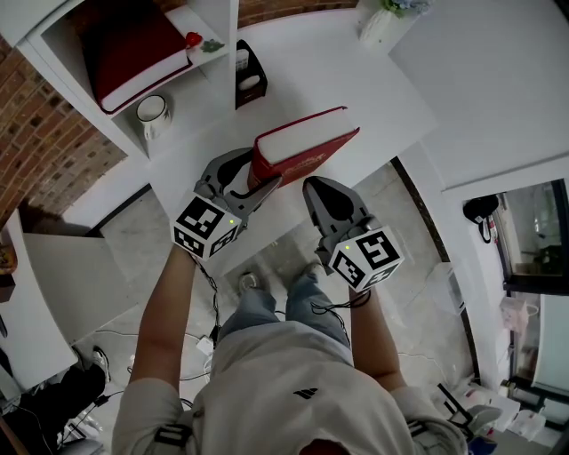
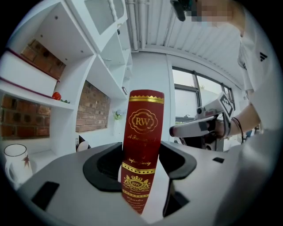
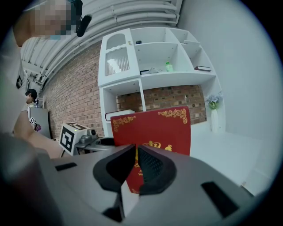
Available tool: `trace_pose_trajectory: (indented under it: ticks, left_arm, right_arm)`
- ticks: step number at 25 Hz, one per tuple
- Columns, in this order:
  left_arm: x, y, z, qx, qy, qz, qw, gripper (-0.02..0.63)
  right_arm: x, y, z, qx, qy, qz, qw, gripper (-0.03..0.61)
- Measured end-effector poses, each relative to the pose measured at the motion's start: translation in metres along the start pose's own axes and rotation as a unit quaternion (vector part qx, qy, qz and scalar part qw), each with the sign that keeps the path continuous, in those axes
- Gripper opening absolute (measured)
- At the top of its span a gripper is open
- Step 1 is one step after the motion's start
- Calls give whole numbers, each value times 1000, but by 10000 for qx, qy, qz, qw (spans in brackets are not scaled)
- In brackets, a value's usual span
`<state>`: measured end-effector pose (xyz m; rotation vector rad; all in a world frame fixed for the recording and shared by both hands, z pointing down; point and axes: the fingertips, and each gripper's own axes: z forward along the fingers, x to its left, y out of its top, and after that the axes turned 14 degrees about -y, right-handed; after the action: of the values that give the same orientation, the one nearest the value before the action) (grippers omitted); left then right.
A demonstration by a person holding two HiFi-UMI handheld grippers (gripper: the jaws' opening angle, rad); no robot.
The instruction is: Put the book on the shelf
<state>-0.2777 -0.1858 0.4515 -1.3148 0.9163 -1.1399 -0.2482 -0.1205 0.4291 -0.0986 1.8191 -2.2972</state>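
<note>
The red book [image 1: 302,142] hangs over the white table [image 1: 382,98], its long axis running away from the left gripper [image 1: 252,185], which clamps its spine end. The right gripper [image 1: 313,188] (pinched together, empty) waits just beside it. The shelf [image 1: 218,22] lies leftward, nearer the left hand.

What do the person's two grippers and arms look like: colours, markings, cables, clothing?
The left gripper and right gripper are alike: grey bodies with black curved jaws and textured pads. Each carries a white cube with black square markers and a small green light. Thin black cables hang below them. The person wears a pale short-sleeved shirt with a small black logo.
</note>
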Motion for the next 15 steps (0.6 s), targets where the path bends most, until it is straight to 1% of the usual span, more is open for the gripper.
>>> trace_pose_trajectory:
  ticks: [3, 6, 11, 15]
  left_arm:
    - [-6, 0, 0, -80, 136, 26, 9999, 262]
    - [-2, 2, 0, -237, 212, -160, 9994, 263]
    - [-1, 1, 3, -63, 81, -201, 9997, 267]
    - [-12, 1, 7, -5, 181, -19, 9998, 262]
  right_arm:
    - [-2, -1, 2, 0, -20, 24, 10000, 26]
    - [-5, -3, 4, 31, -60, 76, 9999, 26]
    - [-9, -7, 10, 80, -156, 168, 9997, 26]
    - [-10, -9, 16, 104, -208, 173, 9996, 26]
